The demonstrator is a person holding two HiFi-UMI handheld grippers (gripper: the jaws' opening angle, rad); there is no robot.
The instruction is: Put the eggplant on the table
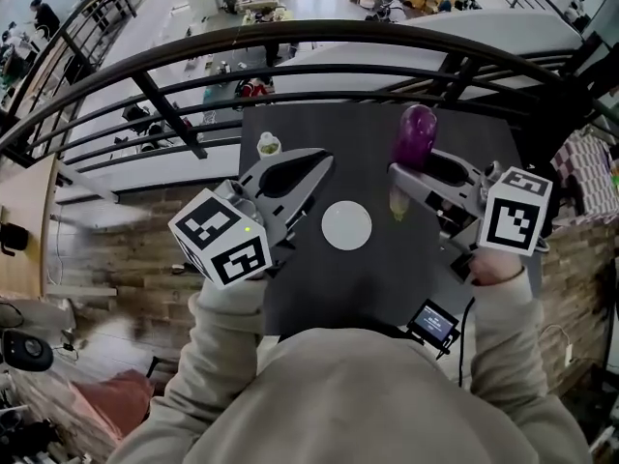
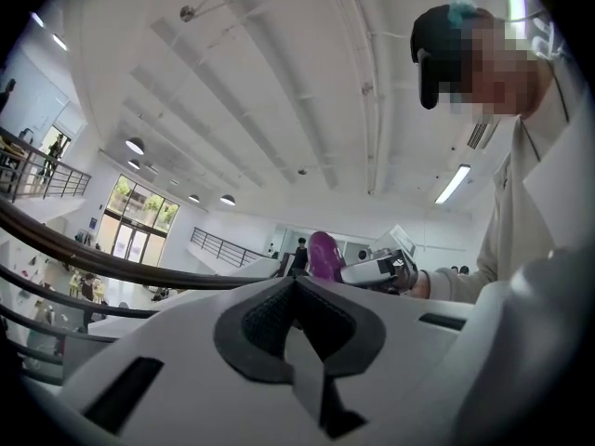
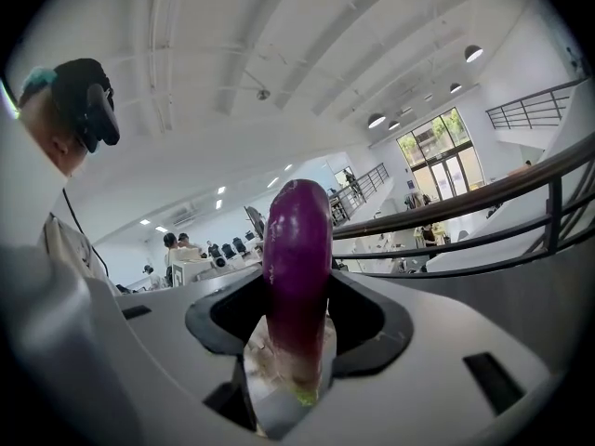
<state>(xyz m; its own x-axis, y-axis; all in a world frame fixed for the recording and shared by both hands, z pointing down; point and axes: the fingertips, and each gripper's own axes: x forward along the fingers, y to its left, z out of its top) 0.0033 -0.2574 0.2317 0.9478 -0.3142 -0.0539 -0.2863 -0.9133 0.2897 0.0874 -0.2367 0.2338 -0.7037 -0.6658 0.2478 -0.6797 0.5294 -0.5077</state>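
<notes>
My right tool is clenched on the eggplant. It holds the purple eggplant standing up, with the green end at the bottom. The eggplant is up in the air over the far right part of the dark surface. My left tool is closed tight with nothing in it, over the left side of the surface.

A white round disc lies flat in the middle of the surface, between my two tools. All around the disc the surface is bare. A small cup stands by the far left corner. A dark curved railing runs just past the far edge, and beyond it is a floor far below. The near edge is right by my body.

Each tool has a cube with black and white square shapes. A little screen sits at the near right edge, and its writing is too small to read.
</notes>
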